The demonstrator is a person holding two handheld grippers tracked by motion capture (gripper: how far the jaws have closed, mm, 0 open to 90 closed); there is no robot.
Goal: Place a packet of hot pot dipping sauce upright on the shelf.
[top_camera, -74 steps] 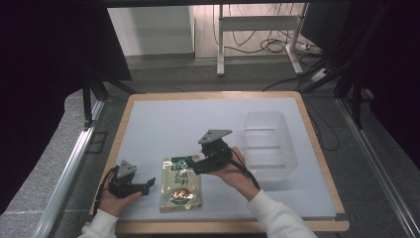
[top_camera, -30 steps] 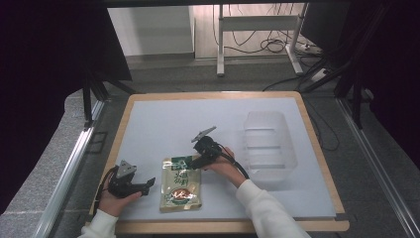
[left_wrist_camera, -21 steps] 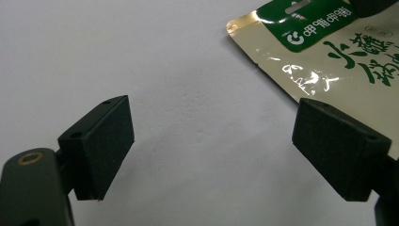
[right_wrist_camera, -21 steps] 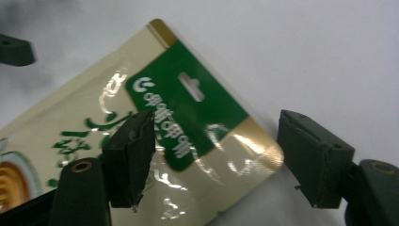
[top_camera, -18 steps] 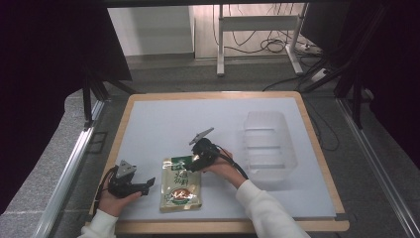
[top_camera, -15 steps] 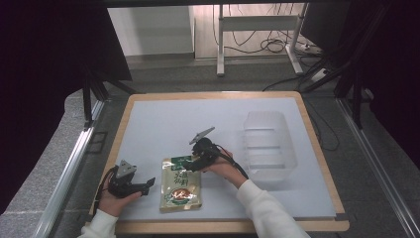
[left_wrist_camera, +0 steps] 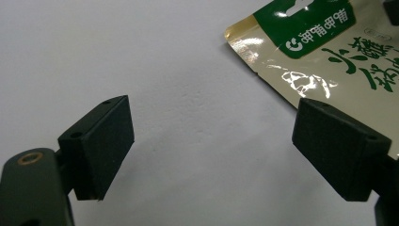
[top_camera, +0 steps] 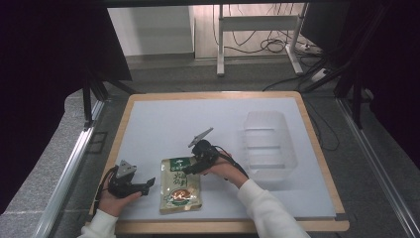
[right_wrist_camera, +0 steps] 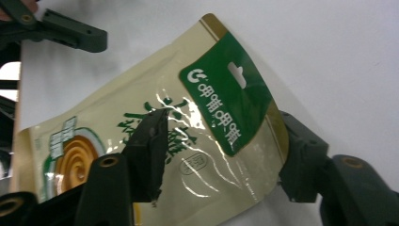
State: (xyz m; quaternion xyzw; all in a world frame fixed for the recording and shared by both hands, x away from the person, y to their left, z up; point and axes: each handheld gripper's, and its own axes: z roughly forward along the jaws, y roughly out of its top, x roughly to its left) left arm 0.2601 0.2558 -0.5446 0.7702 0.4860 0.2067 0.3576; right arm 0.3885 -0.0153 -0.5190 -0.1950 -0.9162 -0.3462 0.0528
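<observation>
Right gripper (top_camera: 190,168), jaws apart, is straddling the glossy cream-and-green foil snack pouch's (top_camera: 182,185) edge; slick film risks slipping free. Left gripper (top_camera: 147,184) is waiting, jaws spread.

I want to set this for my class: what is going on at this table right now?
A person holds a gripper in each hand. The right gripper has its open jaws around the top edge of a food pouch lying flat on the white table. The left gripper rests open beside the pouch. A clear plastic tub stands to the right.
</observation>
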